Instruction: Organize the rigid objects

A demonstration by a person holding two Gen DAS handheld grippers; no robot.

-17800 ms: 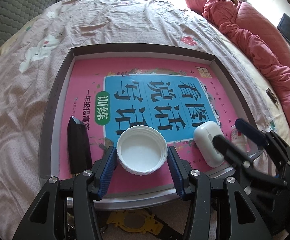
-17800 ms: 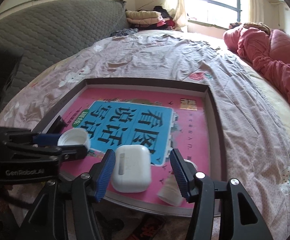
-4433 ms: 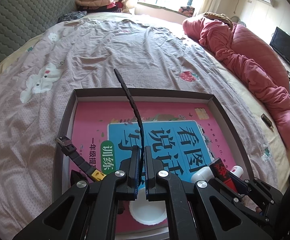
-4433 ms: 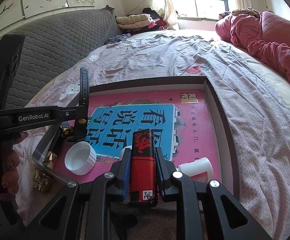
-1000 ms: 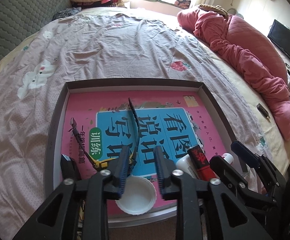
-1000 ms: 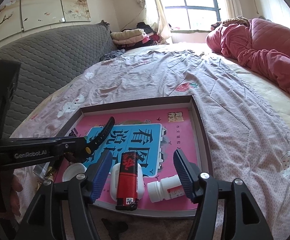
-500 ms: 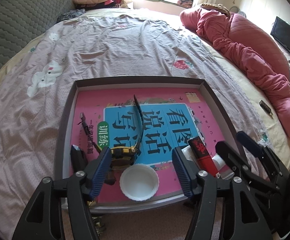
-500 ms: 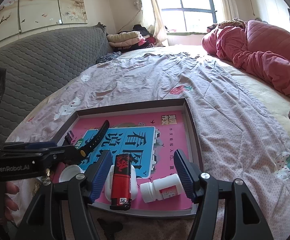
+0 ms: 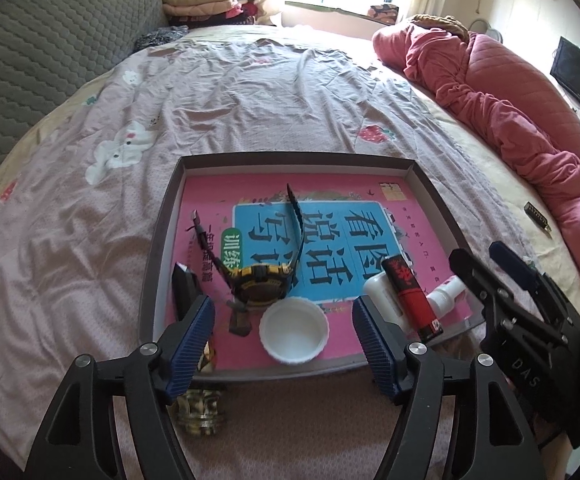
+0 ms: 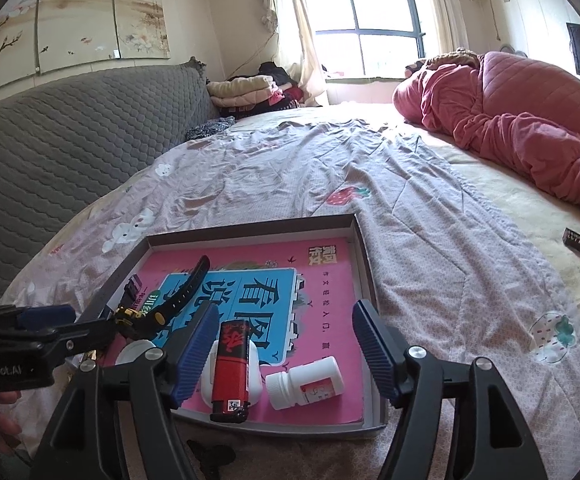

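In tray (image 9: 161, 240): watch (image 9: 258, 285), lighter (image 10: 229, 364); tools wide.

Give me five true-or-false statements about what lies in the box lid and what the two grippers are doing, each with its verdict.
1. The red lighter rests on top of the white earbud case. True.
2. The left gripper is clamped on the watch. False: its jaws are open and the watch lies in the tray.
3. The white cap sits open side up. True.
4. The pill bottle stands upright. False: it lies on its side.
5. The right gripper holds the lighter. False: its jaws are open and empty.
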